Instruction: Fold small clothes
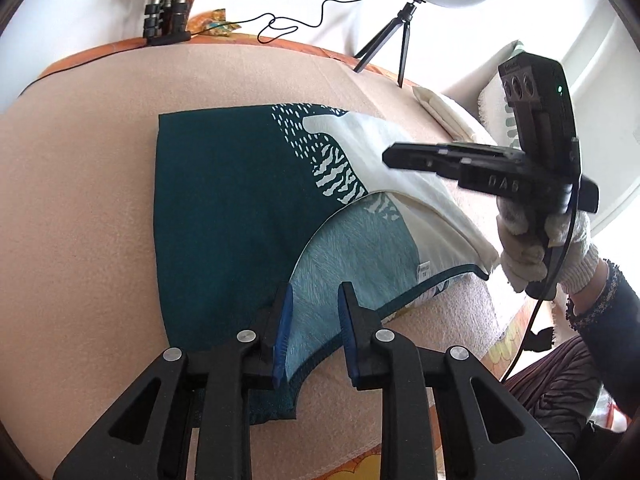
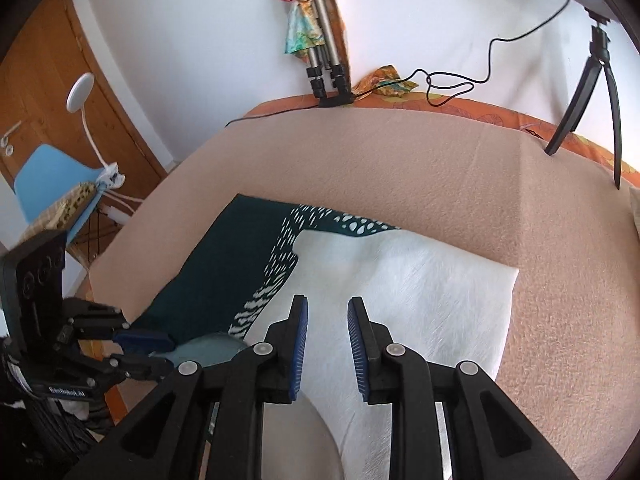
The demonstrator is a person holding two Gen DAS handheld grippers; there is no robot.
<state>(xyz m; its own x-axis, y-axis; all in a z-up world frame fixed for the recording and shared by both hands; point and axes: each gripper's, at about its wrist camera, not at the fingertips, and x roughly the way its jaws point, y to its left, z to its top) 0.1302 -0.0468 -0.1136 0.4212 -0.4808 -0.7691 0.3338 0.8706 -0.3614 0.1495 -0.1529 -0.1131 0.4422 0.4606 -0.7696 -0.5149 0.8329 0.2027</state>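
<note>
A small top [image 1: 224,208], dark teal with a white patterned part, lies flat on the peach blanket [image 1: 80,200]. Its neckline shows the pale blue inside [image 1: 352,256]. My left gripper [image 1: 316,312] is open, its jaws either side of the neckline hem at the near edge. My right gripper [image 2: 327,328] is open and hovers just above the white part of the top [image 2: 420,292]. The right gripper also shows in the left wrist view [image 1: 404,158], held by a gloved hand. The left gripper shows in the right wrist view [image 2: 152,354], its jaws apart at the garment's edge.
A ring light on a small tripod [image 1: 400,32] and a folded tripod [image 1: 168,20] stand at the blanket's far edge, with a black cable [image 1: 288,26] between them. Folded cream cloth [image 1: 448,116] lies at the right. A blue chair [image 2: 52,184] stands beside the bed.
</note>
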